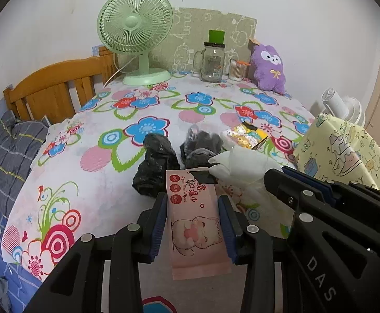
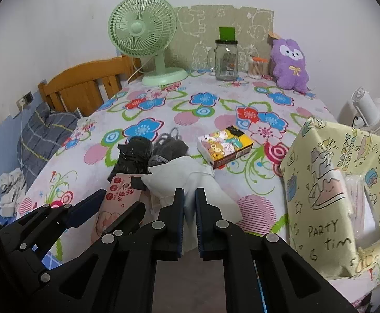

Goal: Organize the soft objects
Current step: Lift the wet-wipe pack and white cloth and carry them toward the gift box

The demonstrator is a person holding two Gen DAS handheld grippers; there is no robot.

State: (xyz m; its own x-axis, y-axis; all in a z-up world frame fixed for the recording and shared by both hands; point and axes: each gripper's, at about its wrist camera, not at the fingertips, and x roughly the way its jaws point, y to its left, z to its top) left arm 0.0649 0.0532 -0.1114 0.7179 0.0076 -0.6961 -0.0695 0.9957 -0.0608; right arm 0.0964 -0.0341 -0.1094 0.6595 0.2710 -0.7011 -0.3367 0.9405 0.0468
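Left tool [image 1: 193,217] clamps the pink wipes pack [image 1: 196,224] across its width, lifted off the floral tabletop [image 1: 106,161]. Right tool [image 2: 189,203], just beside it, is pinched tight on a white tissue [image 2: 182,177]. Ahead of both tools lie black and grey socks [image 1: 158,164]; right of them, the yellow bag [image 2: 341,198].

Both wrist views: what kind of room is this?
Probably a bedroom: a wooden bed frame with a grey plaid pillow stands beside the floral-clothed table, with a purple plush toy and green desk fan on it.
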